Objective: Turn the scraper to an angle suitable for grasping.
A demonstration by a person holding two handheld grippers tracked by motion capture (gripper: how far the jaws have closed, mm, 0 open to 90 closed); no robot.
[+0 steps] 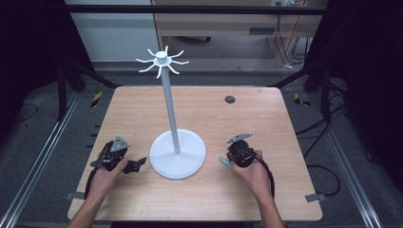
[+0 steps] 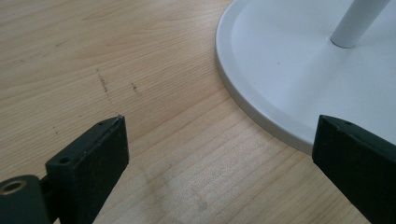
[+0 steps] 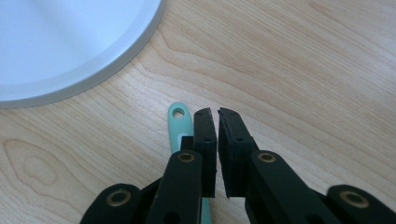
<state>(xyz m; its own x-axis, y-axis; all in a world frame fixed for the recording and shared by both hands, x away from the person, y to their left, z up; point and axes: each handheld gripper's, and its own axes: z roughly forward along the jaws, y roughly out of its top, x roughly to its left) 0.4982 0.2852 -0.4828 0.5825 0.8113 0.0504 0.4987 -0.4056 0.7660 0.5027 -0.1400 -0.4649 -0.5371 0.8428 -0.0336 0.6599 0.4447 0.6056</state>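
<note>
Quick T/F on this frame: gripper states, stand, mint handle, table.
1. The left gripper is open. True.
2. The right gripper is wide open. False: its jaws stand nearly together, with nothing between them.
3. The white stand lies on its side. False: it is upright, with hooks at the top.
4. A mint handle lies on the table beside the right gripper's jaws. True.
5. Utensils hang on the stand's hooks. False: the hooks are bare.

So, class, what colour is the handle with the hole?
Mint green handle; the right gripper view shows it best.
</note>
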